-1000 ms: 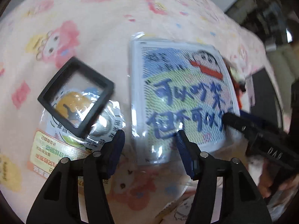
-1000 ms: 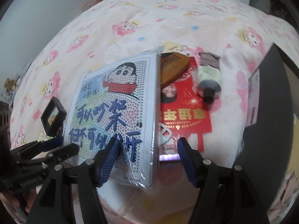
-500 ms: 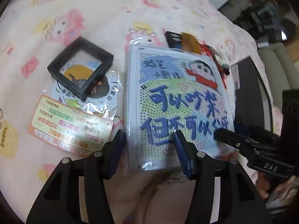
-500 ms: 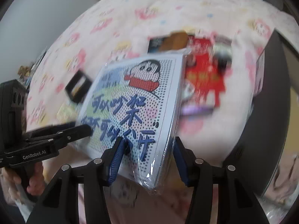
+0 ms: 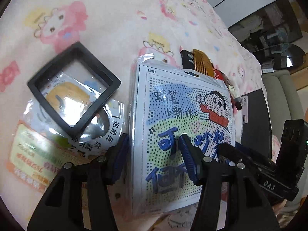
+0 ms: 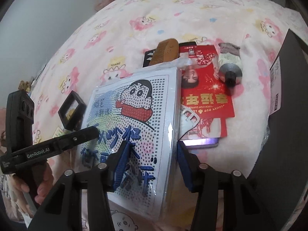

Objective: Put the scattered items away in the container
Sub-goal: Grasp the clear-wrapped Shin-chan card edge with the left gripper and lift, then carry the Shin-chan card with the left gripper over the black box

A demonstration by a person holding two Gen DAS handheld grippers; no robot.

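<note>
Your left tongs [image 5: 154,156] straddle the near left edge of the wrapped bead kit [image 5: 184,134]; their fingers have been closing, but whether they press it you cannot tell. Your right tongs [image 6: 152,163] have also been closing and now pinch the kit's near right corner. The kit lies on the bed's pink blanket [image 6: 154,19]. Left of it sits a black frame box [image 5: 75,88]; beyond it, a wooden comb [image 6: 165,52], red packet [image 6: 207,96] and tube [image 6: 230,63]. The dark container [image 6: 284,115] stands at right.
</note>
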